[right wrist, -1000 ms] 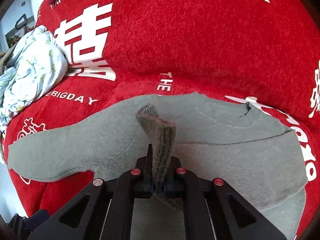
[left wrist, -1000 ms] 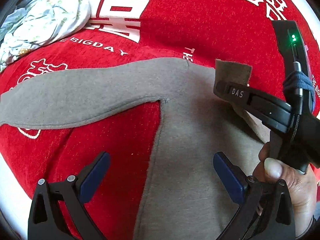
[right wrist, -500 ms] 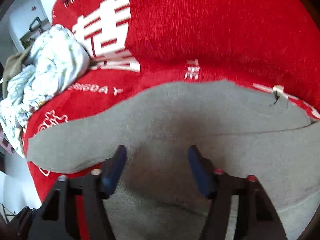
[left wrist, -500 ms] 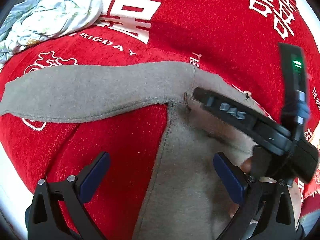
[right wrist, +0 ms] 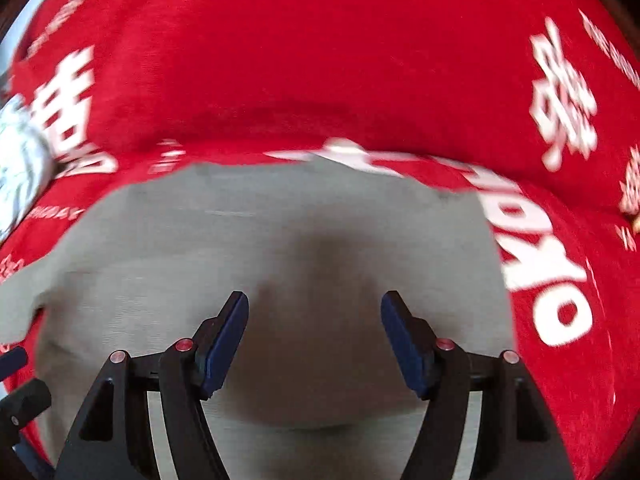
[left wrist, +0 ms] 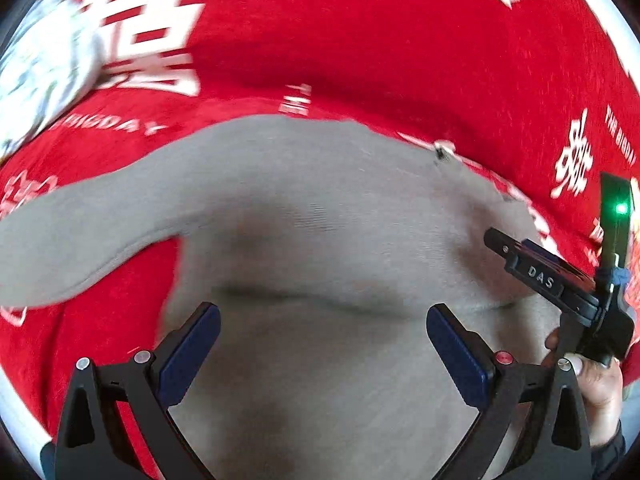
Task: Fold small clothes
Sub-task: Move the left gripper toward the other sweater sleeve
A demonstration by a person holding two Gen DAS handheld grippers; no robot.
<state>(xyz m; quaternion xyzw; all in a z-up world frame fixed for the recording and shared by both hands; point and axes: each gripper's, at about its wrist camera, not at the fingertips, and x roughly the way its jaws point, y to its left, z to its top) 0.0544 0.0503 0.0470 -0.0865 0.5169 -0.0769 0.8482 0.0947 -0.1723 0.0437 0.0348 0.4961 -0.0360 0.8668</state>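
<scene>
On the red cloth [left wrist: 400,40] with white lettering, a grey garment [left wrist: 320,220] is laid flat, one sleeve [left wrist: 80,232] stretched out toward the left and a shallow crease seen across the body. The left tongs [left wrist: 320,344] are held wide open above the garment's body, nothing between the pads. The right tongs [right wrist: 314,344] are seen opening, likewise empty, with only grey fabric below; from the left wrist view they are seen at the garment's right side, carried by a hand [left wrist: 596,380]. A pale bundle of cloth [left wrist: 44,76] lies at the far left, apart from the garment. Both views are smeared by motion, so edges are poorly resolved. Risk is judged as follows: a grip taken on the body rather than a hem or sleeve end could bunch the layers; the plush cloth beneath could be pinched along with the fabric; the crease could be folded in.
</scene>
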